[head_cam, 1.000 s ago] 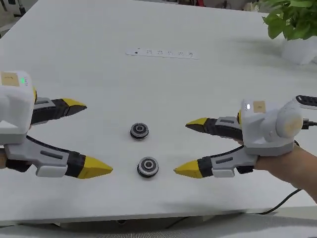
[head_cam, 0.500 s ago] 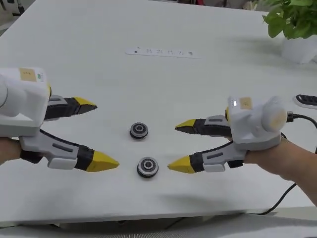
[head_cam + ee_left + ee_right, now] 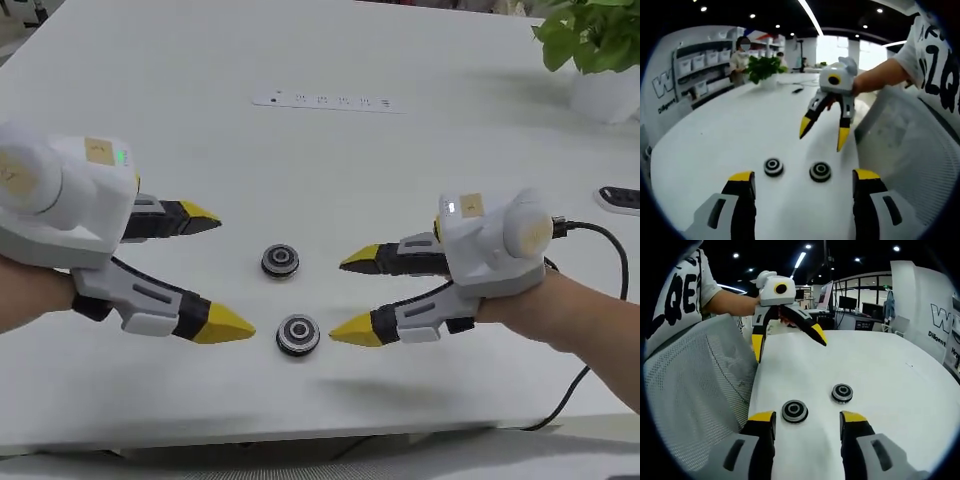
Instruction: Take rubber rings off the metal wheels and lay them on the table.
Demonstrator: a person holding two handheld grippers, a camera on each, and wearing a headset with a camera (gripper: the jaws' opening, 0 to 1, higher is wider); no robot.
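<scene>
Nearest the person, close to the front edge of the white worktop [image 3: 300, 160], the near wheel [image 3: 298, 335] lies flat with its axle pointing up. Its dark rubber ring [image 3: 283, 336] appears to be seated around the rim. The left tool [image 3: 234, 275] comes in from the left and the right tool [image 3: 338, 298] from the right. Each has its yellow-tipped jaws spread wide apart and holds nothing.

The near wheel sits in the gap between the two near jaw tips, touching neither. The right tool's tip looks slightly closer to it than the left's. In the right gripper view this wheel lies just ahead of the jaws, a little toward the left one, so a short push forward would likely bracket it. In the left gripper view it lies ahead and toward the right jaw.

Just beyond, and a little to the left, the far wheel [image 3: 281, 261] also lies flat with its ring on, between the far jaws but well apart from both. No loose ring lies on the worktop, so the task looks barely begun. Because each wheel is a low disc, the jaws would probably need to drop to its rim.

Farther back a white power strip [image 3: 328, 101] lies across the worktop, and a potted plant [image 3: 605, 95] stands at the far right corner.
</scene>
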